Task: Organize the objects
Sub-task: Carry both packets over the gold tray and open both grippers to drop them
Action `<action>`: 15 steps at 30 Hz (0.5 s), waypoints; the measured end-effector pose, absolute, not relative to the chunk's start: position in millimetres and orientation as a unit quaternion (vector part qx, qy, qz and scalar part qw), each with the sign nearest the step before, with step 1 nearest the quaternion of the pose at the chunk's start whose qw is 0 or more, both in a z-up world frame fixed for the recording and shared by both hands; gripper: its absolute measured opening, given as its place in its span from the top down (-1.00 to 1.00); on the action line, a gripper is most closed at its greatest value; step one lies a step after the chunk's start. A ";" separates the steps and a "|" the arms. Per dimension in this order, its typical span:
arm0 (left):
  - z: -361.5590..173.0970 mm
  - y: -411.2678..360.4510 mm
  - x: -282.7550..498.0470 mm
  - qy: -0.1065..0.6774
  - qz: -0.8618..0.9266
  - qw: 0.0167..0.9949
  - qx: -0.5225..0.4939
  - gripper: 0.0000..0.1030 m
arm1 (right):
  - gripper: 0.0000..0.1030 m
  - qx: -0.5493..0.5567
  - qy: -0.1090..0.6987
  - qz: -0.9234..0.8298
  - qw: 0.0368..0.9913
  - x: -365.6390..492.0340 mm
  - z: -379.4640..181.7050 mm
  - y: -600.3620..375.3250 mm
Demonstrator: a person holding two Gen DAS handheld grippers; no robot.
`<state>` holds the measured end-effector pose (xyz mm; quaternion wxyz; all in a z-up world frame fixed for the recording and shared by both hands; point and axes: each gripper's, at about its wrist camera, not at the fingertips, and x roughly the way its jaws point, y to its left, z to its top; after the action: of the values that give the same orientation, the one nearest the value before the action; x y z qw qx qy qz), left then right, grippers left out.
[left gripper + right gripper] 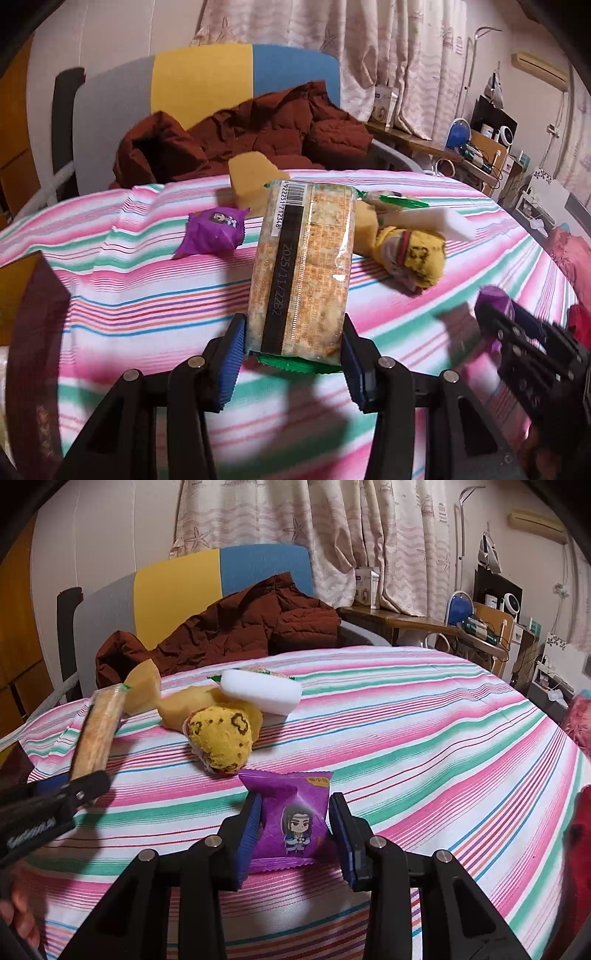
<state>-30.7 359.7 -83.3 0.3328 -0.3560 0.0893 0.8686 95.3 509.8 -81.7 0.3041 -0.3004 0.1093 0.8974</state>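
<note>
My left gripper (pixel 293 354) is shut on a long cracker pack (pixel 303 266) with a barcode and holds it above the striped bed; the pack also shows in the right wrist view (pixel 98 731). My right gripper (pixel 293 827) is shut on a purple snack packet (pixel 291 812) with a cartoon figure. A second purple packet (pixel 214 230) lies on the bed to the left. A yellow plush toy (pixel 221 734), a white sponge (pixel 260 694) and a yellow sponge (pixel 251 181) lie together further back.
The bed has a pink, green and white striped sheet (pixel 406 738). A dark red jacket (pixel 229 627) is heaped at the headboard (pixel 221 572). A cluttered desk (pixel 480 627) stands at the right. A red item (pixel 580 834) lies at the right edge.
</note>
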 end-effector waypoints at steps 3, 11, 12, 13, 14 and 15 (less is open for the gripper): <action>-80.7 350.4 -19.6 0.092 0.873 0.334 -0.343 0.06 | 0.26 -0.289 0.092 0.902 0.307 96.9 -77.0 502.1; -75.2 320.8 2.3 0.087 0.884 0.328 -0.321 0.06 | 0.28 -0.272 0.062 0.917 0.286 103.4 -70.0 474.9; -74.5 317.8 4.2 0.086 0.885 0.328 -0.320 0.06 | 0.28 -0.270 0.063 0.918 0.282 105.0 -69.7 472.1; -73.3 314.4 6.0 0.085 0.885 0.328 -0.319 0.06 | 0.28 -0.268 0.065 0.920 0.279 107.1 -69.5 469.3; -72.0 311.0 7.4 0.084 0.885 0.328 -0.321 0.06 | 0.28 -0.267 0.067 0.921 0.276 108.7 -69.6 467.4; -70.9 305.8 9.1 0.082 0.884 0.328 -0.323 0.06 | 0.28 -0.268 0.070 0.921 0.275 110.2 -69.8 466.2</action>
<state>9.1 305.8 -70.9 0.3277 -0.3233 0.0815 0.8840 110.2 466.2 -69.8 0.2748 -0.2675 0.0700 0.9209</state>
